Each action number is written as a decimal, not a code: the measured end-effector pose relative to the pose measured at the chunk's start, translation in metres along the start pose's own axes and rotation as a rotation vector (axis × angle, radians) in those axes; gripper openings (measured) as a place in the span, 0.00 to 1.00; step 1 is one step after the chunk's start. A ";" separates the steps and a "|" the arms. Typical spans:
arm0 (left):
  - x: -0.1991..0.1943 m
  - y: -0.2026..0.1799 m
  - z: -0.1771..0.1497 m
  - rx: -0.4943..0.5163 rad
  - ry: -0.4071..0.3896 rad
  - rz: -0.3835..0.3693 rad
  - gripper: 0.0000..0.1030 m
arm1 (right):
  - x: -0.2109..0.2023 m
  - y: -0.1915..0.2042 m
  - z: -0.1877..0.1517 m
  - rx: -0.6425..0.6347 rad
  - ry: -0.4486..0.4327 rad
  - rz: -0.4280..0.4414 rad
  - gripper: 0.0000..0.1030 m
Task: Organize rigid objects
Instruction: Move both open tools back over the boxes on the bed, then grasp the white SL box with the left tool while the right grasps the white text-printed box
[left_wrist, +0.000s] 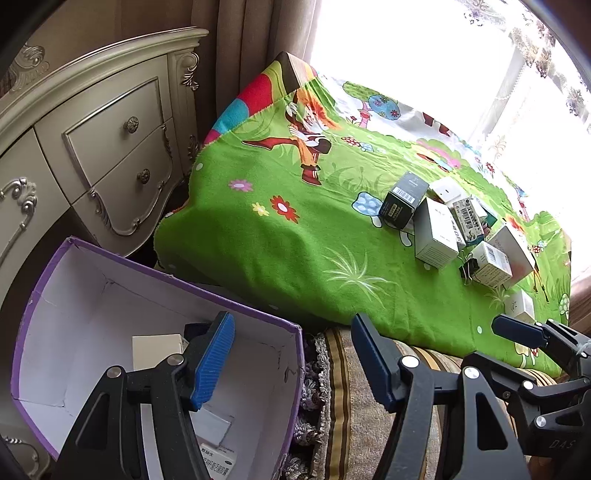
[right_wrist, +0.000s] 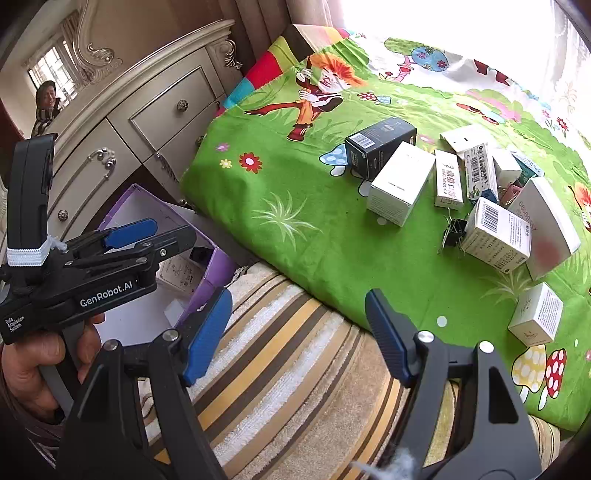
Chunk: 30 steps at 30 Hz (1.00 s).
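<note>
Several small boxes lie in a heap on the green cartoon blanket: a black box (left_wrist: 404, 198) (right_wrist: 380, 147), a white box (left_wrist: 436, 233) (right_wrist: 402, 184), a barcode box (left_wrist: 491, 264) (right_wrist: 496, 239), and a lone white box (right_wrist: 537, 314) near the blanket's front edge. A black binder clip (right_wrist: 453, 232) lies among them. A purple carton (left_wrist: 110, 321) (right_wrist: 212, 258) with a white inside holds several boxes (left_wrist: 157, 350). My left gripper (left_wrist: 291, 354) is open and empty over the carton's right rim. My right gripper (right_wrist: 297, 332) is open and empty above the striped towel.
A cream carved dresser (left_wrist: 92, 147) with drawers stands at the left behind the carton. The green blanket (left_wrist: 277, 240) covers a raised surface. A striped towel (right_wrist: 288, 362) lies below its front edge. Bright curtained window at the back right.
</note>
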<state>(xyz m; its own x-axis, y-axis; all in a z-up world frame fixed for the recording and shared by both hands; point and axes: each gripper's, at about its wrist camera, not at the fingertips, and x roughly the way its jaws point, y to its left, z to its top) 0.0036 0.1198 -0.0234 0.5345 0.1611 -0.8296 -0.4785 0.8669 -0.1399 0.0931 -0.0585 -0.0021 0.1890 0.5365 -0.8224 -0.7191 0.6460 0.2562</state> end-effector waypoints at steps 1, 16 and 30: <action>0.001 -0.003 0.000 0.004 0.000 -0.002 0.65 | -0.001 -0.004 -0.001 0.009 -0.002 -0.005 0.75; 0.017 -0.054 0.003 0.100 0.046 -0.039 0.65 | -0.033 -0.097 -0.024 0.186 -0.041 -0.171 0.75; 0.028 -0.117 0.027 0.215 0.013 -0.111 0.65 | -0.037 -0.158 -0.030 0.367 -0.064 -0.345 0.75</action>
<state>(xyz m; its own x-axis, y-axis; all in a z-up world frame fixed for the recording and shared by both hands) 0.0937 0.0353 -0.0160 0.5656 0.0547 -0.8229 -0.2577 0.9595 -0.1134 0.1795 -0.1967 -0.0270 0.4228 0.2830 -0.8609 -0.3274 0.9335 0.1461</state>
